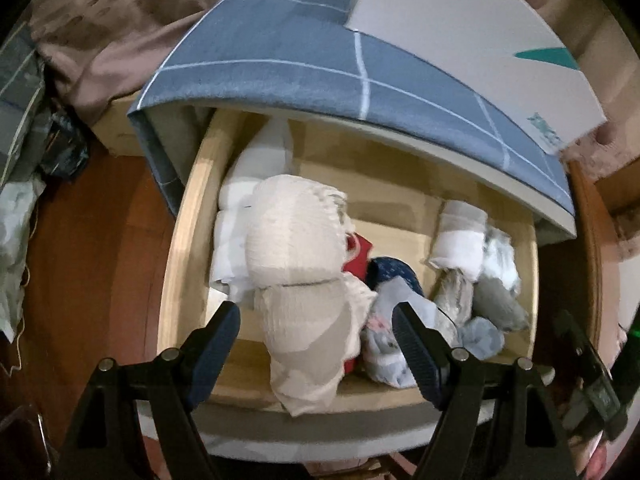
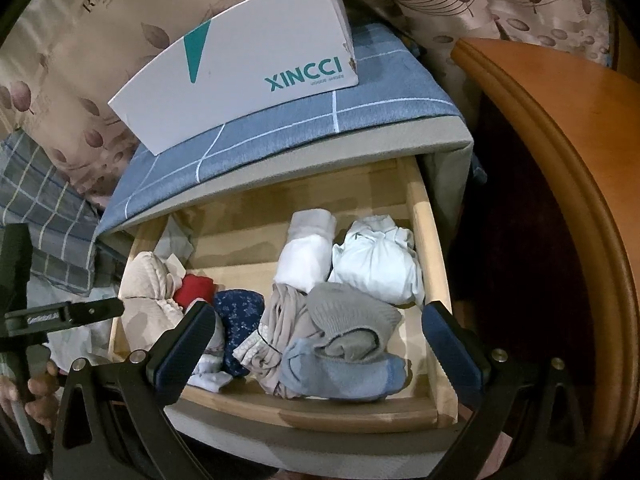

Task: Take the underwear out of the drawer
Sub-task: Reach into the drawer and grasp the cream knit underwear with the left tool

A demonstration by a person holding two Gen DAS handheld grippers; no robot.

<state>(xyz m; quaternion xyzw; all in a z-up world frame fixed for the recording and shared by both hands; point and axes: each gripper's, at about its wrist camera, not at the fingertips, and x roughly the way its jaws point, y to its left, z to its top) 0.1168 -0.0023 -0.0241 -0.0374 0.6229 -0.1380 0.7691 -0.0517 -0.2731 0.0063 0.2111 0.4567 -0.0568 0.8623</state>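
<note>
The wooden drawer (image 1: pixel 176 264) (image 2: pixel 424 232) stands pulled out and holds several rolled garments. Two cream ribbed underwear bundles (image 1: pixel 296 248) (image 2: pixel 148 280) lie at its left side, and the nearer one (image 1: pixel 312 340) overlaps the drawer's front edge. My left gripper (image 1: pixel 316 316) is open; the nearer cream bundle lies between its fingers, which stand apart from the cloth on both sides. My right gripper (image 2: pixel 320 316) is open above the drawer's front, over grey and blue socks (image 2: pixel 344 352). A red piece (image 2: pixel 194 290) and a navy patterned piece (image 2: pixel 240 312) lie in the middle.
A white box (image 2: pixel 240 72) rests on the blue checked cloth (image 1: pixel 280 60) covering the cabinet top. An orange wooden board (image 2: pixel 568 152) curves along the right. White rolled garments (image 2: pixel 376 256) fill the drawer's right rear. A hand (image 2: pixel 36 392) holds the left device.
</note>
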